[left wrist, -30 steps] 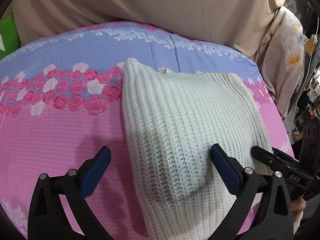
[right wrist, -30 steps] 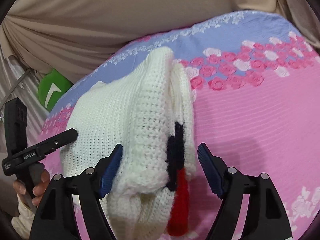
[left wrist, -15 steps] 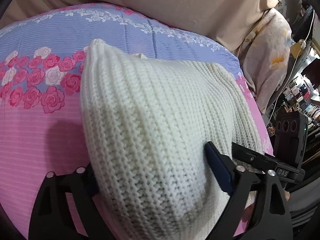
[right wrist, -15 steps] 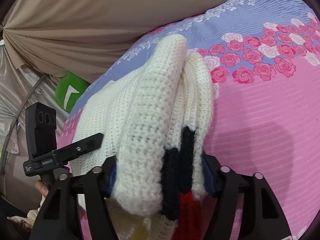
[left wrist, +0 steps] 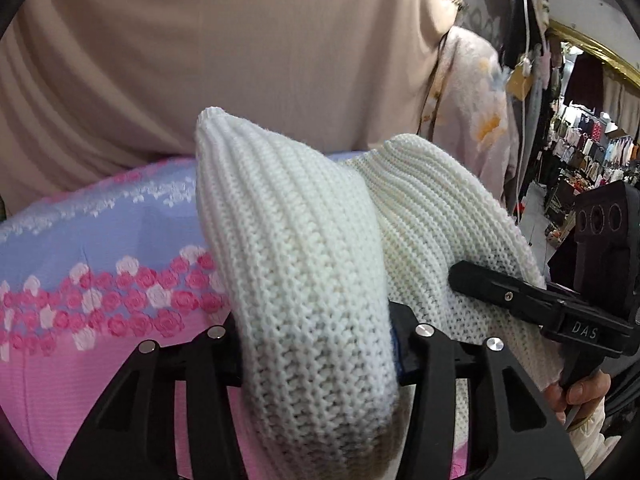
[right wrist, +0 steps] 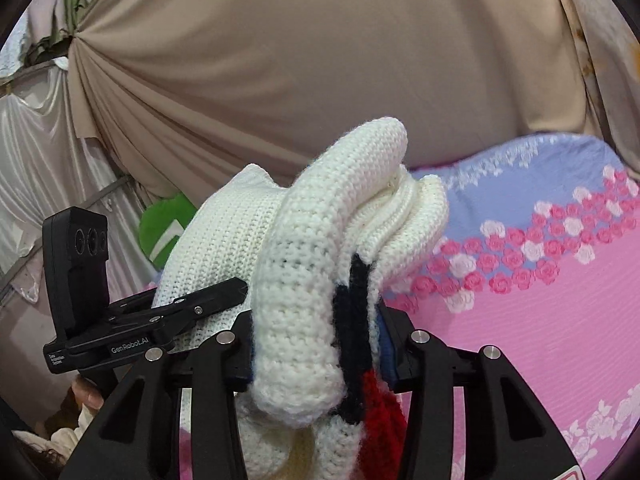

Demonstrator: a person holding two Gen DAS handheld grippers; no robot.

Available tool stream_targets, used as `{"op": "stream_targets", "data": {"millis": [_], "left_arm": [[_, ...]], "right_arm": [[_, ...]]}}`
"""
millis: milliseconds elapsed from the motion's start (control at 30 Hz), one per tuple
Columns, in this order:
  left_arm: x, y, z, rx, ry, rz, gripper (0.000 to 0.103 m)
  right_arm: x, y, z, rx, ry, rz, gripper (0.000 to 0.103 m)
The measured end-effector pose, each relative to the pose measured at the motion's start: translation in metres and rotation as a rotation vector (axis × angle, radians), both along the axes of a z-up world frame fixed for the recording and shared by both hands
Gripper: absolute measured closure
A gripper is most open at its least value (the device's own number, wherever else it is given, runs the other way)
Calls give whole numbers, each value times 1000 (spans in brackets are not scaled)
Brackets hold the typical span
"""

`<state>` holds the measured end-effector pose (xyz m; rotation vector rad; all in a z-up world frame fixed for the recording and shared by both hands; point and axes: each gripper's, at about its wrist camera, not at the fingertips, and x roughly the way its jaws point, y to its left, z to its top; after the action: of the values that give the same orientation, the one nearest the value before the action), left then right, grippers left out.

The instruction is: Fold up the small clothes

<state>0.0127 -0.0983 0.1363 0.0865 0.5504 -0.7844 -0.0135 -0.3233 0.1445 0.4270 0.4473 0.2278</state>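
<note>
Left gripper (left wrist: 316,354): clamped on the white knit sweater's (left wrist: 296,264) edge.
Right gripper (right wrist: 316,354): clamped on its bunched end, with black and red stripes.
Sweater: lifted above the floral bedspread (left wrist: 80,360).
Behind: beige curtain (right wrist: 320,60).

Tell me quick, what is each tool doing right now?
Left tool: shut on the chunky white knitted sweater.
Right tool: shut on the same sweater, at its black and red trim.
</note>
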Motion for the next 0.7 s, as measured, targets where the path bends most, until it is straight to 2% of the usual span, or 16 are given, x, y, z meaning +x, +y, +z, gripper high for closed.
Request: {"op": "stream_targets", "data": {"millis": [133,233,400,500,567,633,700], "left_arm": [[-23,36,51,-63,-161,-2,55],[-31,66,81,-83,-259,25,55],[-17,113,102,-105,-301,85,54],[13,134,92,-102,-267,115,53],[48,143,70,-86,-208,141,53],[82,148,37,-64,-150,171,52],[125,150,-13,-23,-74,214,51]], "right_arm": [[-19,28,53,-42,-170,12,60],[-17,52,82,-57,-253,38,60],[17,89,102,-36,-288,87,59],[61,105,88,-3,-231,102,59],[93,115,66,10,-170,106,58],[129,126,33,23,-85,113,57],[168,138,-13,19,21,108,56]]}}
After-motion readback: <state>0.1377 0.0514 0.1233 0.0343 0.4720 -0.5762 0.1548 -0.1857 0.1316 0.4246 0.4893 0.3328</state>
